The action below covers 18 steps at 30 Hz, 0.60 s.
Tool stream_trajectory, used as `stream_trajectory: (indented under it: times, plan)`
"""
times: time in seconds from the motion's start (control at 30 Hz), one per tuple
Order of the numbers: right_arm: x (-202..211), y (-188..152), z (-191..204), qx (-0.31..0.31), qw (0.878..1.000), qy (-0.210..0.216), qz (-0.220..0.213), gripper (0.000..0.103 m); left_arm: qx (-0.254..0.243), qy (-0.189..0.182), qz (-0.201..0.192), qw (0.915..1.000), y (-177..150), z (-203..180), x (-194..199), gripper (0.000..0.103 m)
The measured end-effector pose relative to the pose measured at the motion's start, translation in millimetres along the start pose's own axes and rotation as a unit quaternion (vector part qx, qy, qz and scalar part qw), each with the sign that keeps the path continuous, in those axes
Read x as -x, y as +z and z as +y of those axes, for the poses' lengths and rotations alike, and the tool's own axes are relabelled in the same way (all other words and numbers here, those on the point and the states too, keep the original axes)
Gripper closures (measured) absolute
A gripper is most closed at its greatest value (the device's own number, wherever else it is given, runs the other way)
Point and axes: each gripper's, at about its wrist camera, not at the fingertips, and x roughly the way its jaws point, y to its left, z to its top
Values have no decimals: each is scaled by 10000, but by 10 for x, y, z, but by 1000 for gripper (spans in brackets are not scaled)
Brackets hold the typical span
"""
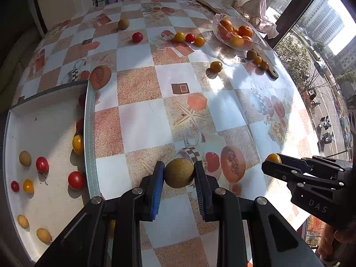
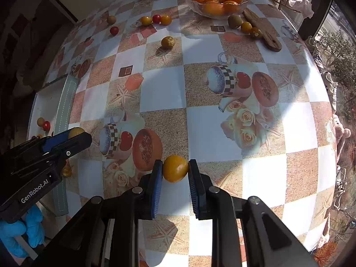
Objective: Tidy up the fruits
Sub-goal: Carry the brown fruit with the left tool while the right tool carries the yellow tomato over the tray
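My left gripper (image 1: 179,173) is shut on a round tan-brown fruit (image 1: 179,172), held a little above the checked tablecloth. In the right wrist view that same left gripper (image 2: 74,136) shows at the left edge with the fruit in it. My right gripper (image 2: 175,168) is shut on a yellow-orange tomato (image 2: 175,168); it appears at the right of the left wrist view as the right gripper (image 1: 272,159). A white tray (image 1: 51,120) at the left holds several red, yellow and tan fruits. A glass bowl (image 2: 241,7) of oranges stands at the far side.
Loose tomatoes and brown fruits lie scattered across the far tablecloth (image 1: 142,129), among them a yellow one (image 1: 216,66) and a red one (image 1: 137,37). A wooden board (image 2: 262,31) lies beside the bowl. A window runs along the right; a blue-gloved hand (image 2: 20,231) holds the left gripper.
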Motion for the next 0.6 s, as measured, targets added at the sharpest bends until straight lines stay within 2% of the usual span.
stream_trajectory:
  times: [0.3,0.6]
  plan:
    - [-13,199,609,636,9978,205,4,78,679,322,-290,9967,-168,554,340,75]
    - [-144,436,1405,1268,9897,659,112,78,1424,908,-284,9852,-454,1230,396,75]
